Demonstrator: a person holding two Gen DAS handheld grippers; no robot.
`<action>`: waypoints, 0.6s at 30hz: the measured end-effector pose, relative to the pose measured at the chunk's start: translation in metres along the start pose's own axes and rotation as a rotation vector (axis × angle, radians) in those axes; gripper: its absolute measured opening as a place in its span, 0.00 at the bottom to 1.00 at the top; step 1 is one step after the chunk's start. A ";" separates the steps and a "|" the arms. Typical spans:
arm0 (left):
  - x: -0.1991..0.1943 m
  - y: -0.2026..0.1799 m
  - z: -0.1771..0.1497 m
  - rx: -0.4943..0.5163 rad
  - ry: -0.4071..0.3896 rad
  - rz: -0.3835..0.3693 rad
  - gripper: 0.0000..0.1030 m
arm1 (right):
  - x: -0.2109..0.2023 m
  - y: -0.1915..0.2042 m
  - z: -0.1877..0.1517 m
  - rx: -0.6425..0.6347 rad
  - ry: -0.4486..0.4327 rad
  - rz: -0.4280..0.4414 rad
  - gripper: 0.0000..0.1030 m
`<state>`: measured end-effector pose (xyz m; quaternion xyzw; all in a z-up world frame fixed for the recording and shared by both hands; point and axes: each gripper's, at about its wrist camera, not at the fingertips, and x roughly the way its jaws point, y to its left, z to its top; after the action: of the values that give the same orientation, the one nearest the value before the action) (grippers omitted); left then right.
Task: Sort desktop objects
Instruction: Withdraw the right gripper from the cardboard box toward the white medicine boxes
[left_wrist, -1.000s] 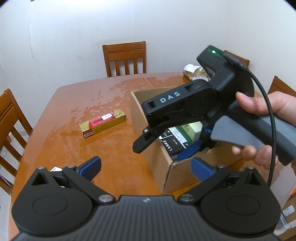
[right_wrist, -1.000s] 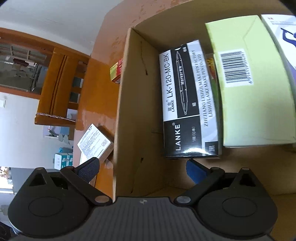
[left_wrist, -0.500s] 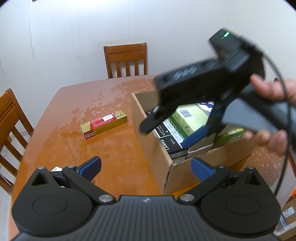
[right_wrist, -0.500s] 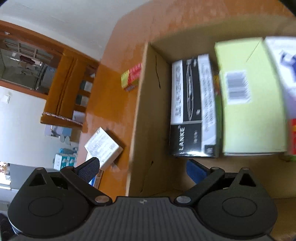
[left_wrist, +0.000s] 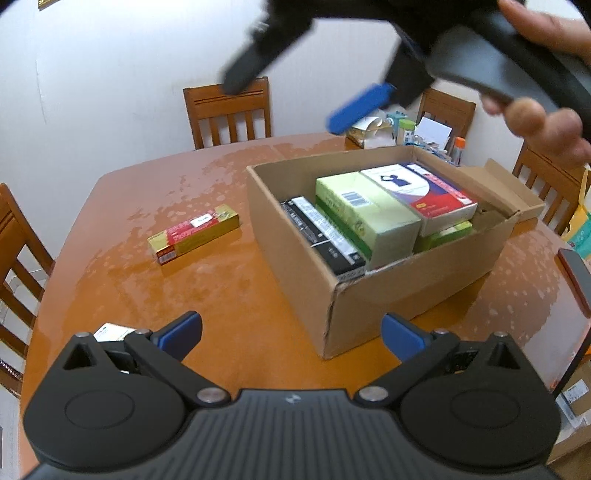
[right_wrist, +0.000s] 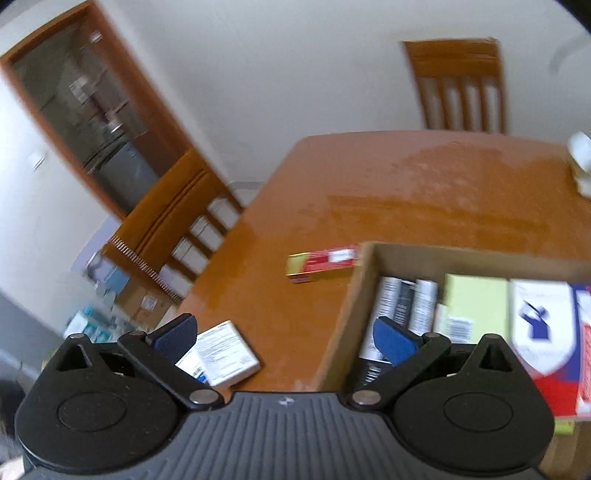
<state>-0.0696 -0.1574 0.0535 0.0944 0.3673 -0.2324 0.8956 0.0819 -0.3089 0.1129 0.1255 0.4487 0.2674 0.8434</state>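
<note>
Four cartons packed side by side in the cardboard box (left_wrist: 388, 280) at the 3 o'clock side of the bench (left_wrist: 229, 295): a black-and-white pen box (left_wrist: 325, 236) against the left wall, a pale green carton (left_wrist: 369, 214) next to it, a white, blue and red carton (left_wrist: 421, 192) beyond that, and a darker green one (left_wrist: 448, 232) tucked underneath at the 4 o'clock corner. Room left in the box looks slight, though depth below the top layer hidden.

Outside the box, two items lying loose on the bench. A red-and-gold carton (left_wrist: 194, 232) flat at about 10 o'clock from the box, well apart from its wall. A small white printed box (right_wrist: 225, 354) near the bench edge at about 8 o'clock, close under the left gripper (left_wrist: 291, 332); only a sliver of it seen in the left wrist view, behind the left finger.

Both pairs of fingers spread wide and holding nothing. Right gripper (right_wrist: 282, 334) raised high above the box, blurred in the left wrist view, pointing out over the bench toward the two loose items.

Judged from this: most of the sorting apparently settled in the box, two cartons left outside if they belong there too. Clutter at the far bench edge, 12 to 1 o'clock, too small to name.
</note>
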 end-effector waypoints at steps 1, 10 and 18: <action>-0.001 0.002 -0.002 0.001 0.003 0.000 1.00 | 0.006 0.010 0.003 -0.040 0.009 0.015 1.00; -0.023 0.030 -0.026 -0.044 0.013 0.047 1.00 | 0.073 0.096 0.014 -0.301 0.151 0.133 1.00; -0.038 0.061 -0.051 -0.039 0.044 0.093 1.00 | 0.126 0.132 -0.004 -0.216 0.374 0.149 1.00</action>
<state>-0.0946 -0.0734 0.0436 0.0989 0.3869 -0.1812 0.8987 0.0914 -0.1289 0.0830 0.0155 0.5555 0.3942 0.7320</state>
